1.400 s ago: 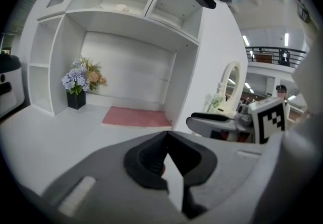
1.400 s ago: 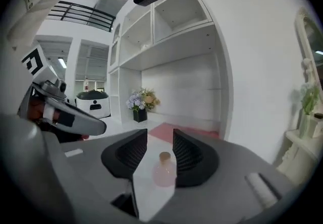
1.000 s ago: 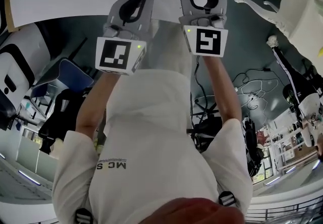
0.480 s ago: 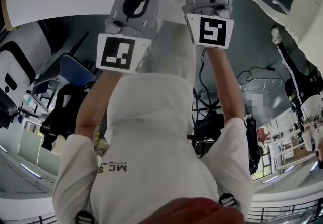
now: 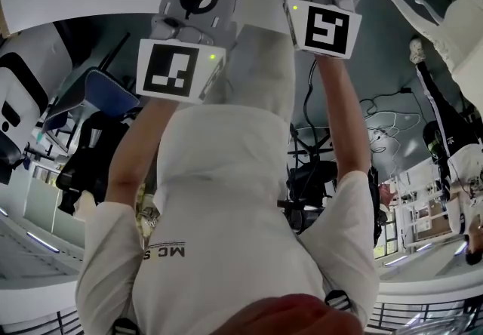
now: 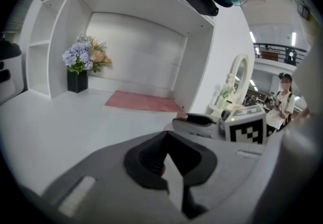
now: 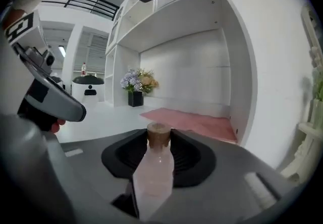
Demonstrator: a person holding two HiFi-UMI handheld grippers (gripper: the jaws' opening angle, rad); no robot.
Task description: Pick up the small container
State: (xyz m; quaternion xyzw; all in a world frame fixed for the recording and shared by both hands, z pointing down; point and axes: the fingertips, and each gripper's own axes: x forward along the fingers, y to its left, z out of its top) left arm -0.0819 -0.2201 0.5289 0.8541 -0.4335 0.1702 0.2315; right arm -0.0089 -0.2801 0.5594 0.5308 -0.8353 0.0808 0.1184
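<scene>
A white table (image 6: 60,127) fills the near scene, and a pink mat (image 6: 141,102) lies at its far right. The left gripper (image 6: 166,133) hangs over the table, its jaws closed tip to tip on nothing. The right gripper (image 7: 159,132) has wide jaws that have just been closing. The small container (image 7: 154,172), a pale bottle with a brown cork, stands upright between their tips, and no pad is seen pressing it.

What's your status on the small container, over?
Left gripper shut, empty. Right gripper open, fingers just closing round the cork-topped small container, not yet clamped. Pink mat and flower vase well beyond, nothing blocking.
</scene>
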